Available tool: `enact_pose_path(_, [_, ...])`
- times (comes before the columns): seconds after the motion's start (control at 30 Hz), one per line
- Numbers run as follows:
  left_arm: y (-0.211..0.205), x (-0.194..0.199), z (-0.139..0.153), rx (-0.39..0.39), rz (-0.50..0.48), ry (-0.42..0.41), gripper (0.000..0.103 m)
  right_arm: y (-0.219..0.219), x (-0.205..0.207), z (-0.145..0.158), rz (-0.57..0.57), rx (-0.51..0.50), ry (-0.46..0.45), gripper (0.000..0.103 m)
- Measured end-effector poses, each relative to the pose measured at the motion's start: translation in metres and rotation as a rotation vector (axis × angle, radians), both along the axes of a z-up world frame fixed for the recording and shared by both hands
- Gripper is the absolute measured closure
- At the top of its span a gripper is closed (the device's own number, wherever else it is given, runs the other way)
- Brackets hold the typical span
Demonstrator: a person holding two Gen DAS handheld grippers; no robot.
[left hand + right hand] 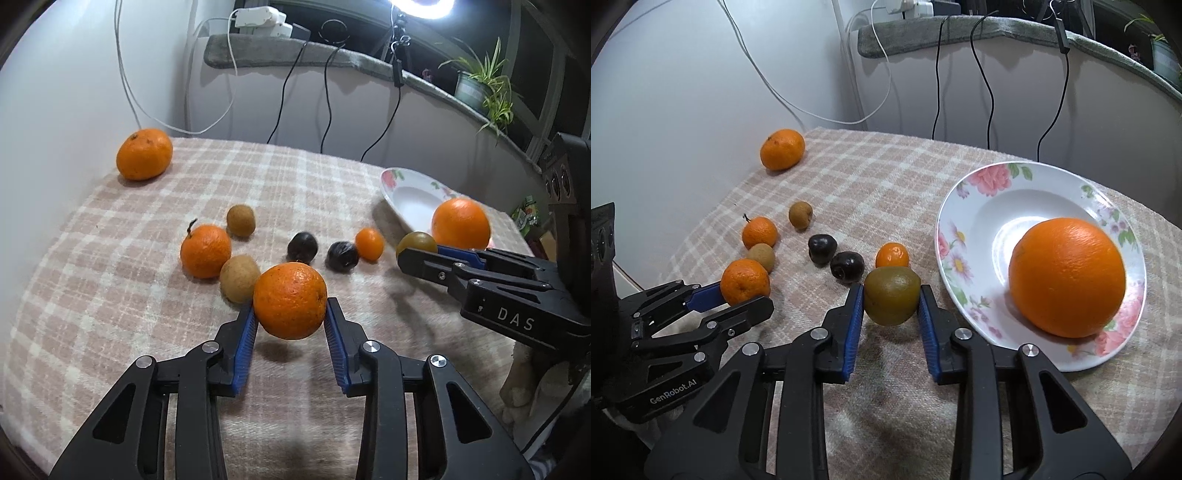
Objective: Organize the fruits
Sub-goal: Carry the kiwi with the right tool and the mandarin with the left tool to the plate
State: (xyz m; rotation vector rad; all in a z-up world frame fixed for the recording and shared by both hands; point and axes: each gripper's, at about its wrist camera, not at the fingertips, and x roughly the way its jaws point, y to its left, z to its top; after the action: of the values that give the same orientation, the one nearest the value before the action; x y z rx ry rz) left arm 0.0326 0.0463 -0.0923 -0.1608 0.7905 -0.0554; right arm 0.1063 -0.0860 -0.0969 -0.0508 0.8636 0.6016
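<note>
Left tool (290, 314): blue ribbed pads press both sides of a pebbly-skinned orange (290, 301); its shadow on the checked cloth (110, 258) sits apart from it, so it looks lifted off the table.

Right tool (891, 314): pads clamp a smooth olive-brown fruit (892, 295), rounded, also held above its shadow.

Right wrist view only: the full plate (964, 206), glossy white with a pink floral rim, just right of the right tool, and a large dimpled orange (1067, 277) resting in its well. From the left wrist view the plate shows as a thin tilted sliver, largely hidden behind that orange.

Left wrist view only: a leafy potted plant (480, 85) on the grey ledge and a bright ring light (421, 9) at top.

Ahead of both tools on the cloth: two dull tan fruits (240, 219), two dark wrinkled ones (303, 246), a small mandarin (369, 243), a stemmed mandarin (205, 251), and a flattened mandarin (144, 153) far off near the wall.
</note>
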Motion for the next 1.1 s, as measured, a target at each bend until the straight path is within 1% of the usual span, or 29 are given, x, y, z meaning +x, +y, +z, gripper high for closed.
enact_pose_path(0.27, [-0.016, 0.006, 0.022, 0.01, -0.032, -0.052, 0.068, -0.017, -0.002, 0.021, 0.005, 0.043, -0.043, 0.073])
enact_pose_path(0.43, [-0.028, 0.018, 0.029, 0.008, -0.058, -0.07, 0.068, -0.034, 0.002, 0.034, -0.006, 0.061, -0.067, 0.073])
enact_pose_path(0.67, [-0.047, 0.041, 0.029, -0.008, -0.098, -0.063, 0.068, -0.058, 0.017, 0.047, -0.026, 0.067, -0.094, 0.073])
enact_pose_path(0.87, [-0.064, 0.059, 0.028, -0.002, -0.133, -0.061, 0.068, -0.07, 0.036, 0.053, -0.048, 0.06, -0.118, 0.073])
enact_pose_path(1.1, [-0.075, 0.079, 0.025, 0.0, -0.161, -0.047, 0.068, -0.081, 0.063, 0.05, -0.067, 0.063, -0.103, 0.073])
